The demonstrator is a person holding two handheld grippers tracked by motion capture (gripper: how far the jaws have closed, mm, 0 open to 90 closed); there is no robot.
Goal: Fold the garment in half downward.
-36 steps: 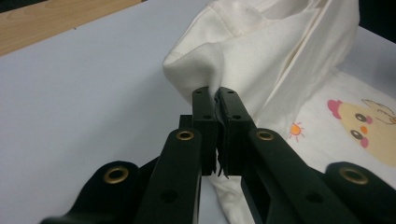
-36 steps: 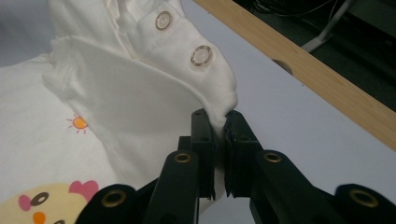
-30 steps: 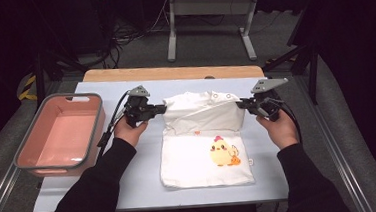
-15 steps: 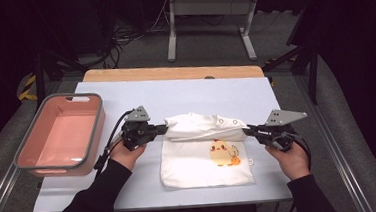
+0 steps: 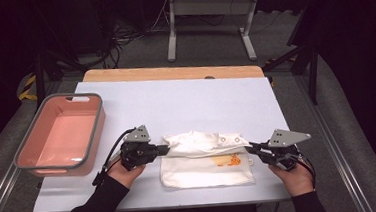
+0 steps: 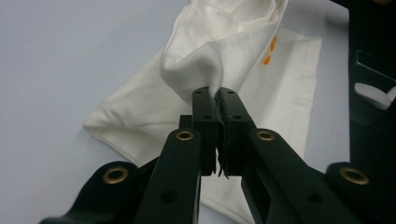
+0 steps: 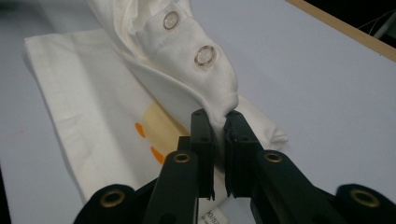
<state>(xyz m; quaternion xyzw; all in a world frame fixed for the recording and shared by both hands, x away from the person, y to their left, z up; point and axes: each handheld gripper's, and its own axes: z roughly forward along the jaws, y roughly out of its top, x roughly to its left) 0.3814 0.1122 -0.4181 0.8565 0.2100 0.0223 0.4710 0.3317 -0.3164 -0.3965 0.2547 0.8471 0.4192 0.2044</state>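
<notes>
A white baby garment (image 5: 205, 157) with a yellow and orange print lies near the front edge of the white table cover (image 5: 185, 101), its upper half folded over the lower half. My left gripper (image 5: 166, 148) is shut on the fold's left corner; the cloth (image 6: 201, 65) bunches between its jaws. At the right, my right gripper (image 5: 249, 147) is shut on the other corner, close to two clear snap buttons (image 7: 204, 55). Both grippers hold the folded edge low over the print (image 7: 154, 126).
A pink tub (image 5: 60, 135) with a grey rim stands at the table's left side. A wooden table edge (image 5: 173, 73) runs along the back. Beyond it stand a metal frame's legs (image 5: 204, 14) on the floor.
Both grippers have carried the garment's top edge toward the person and lower, folding it over the printed half. The right hand has also moved outward to the right.
</notes>
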